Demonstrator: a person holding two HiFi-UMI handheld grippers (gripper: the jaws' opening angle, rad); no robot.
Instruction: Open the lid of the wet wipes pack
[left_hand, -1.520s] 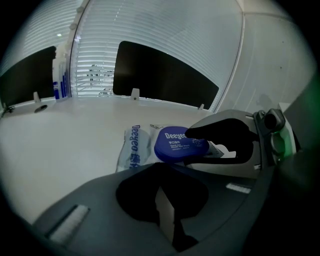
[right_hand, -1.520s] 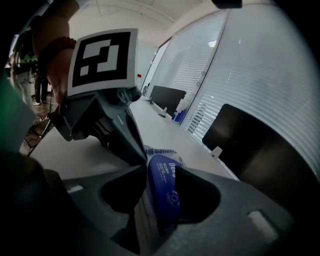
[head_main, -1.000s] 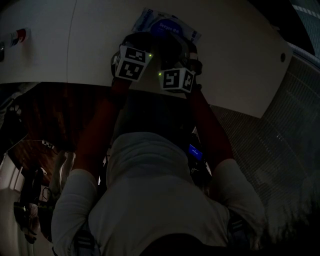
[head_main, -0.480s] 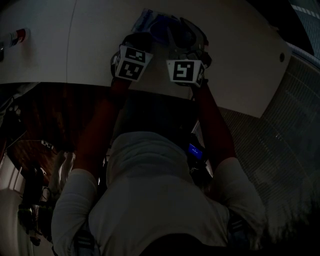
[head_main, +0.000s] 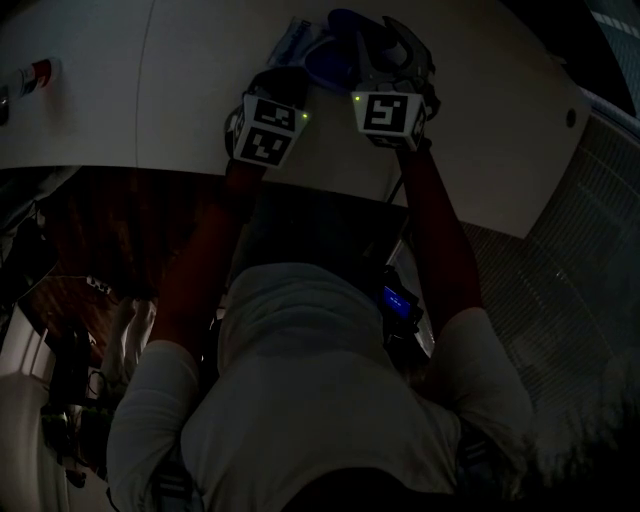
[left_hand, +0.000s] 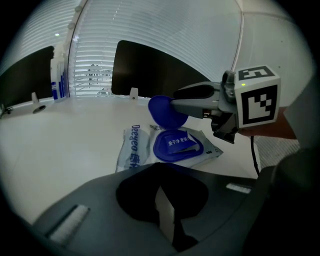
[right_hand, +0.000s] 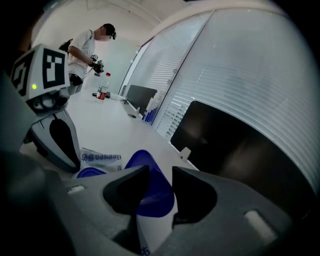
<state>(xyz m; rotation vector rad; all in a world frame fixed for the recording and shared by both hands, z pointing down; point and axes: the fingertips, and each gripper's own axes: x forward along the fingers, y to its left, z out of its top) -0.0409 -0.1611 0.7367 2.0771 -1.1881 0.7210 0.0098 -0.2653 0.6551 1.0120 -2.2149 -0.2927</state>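
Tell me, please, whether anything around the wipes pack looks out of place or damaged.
Nothing stands out: the wet wipes pack lies flat on the table, its blue lid raised between the right gripper's closing jaws.

An office meeting room: long white table (left_hand: 60, 145), slatted window blinds (left_hand: 95, 60), dark screens (right_hand: 235, 145)
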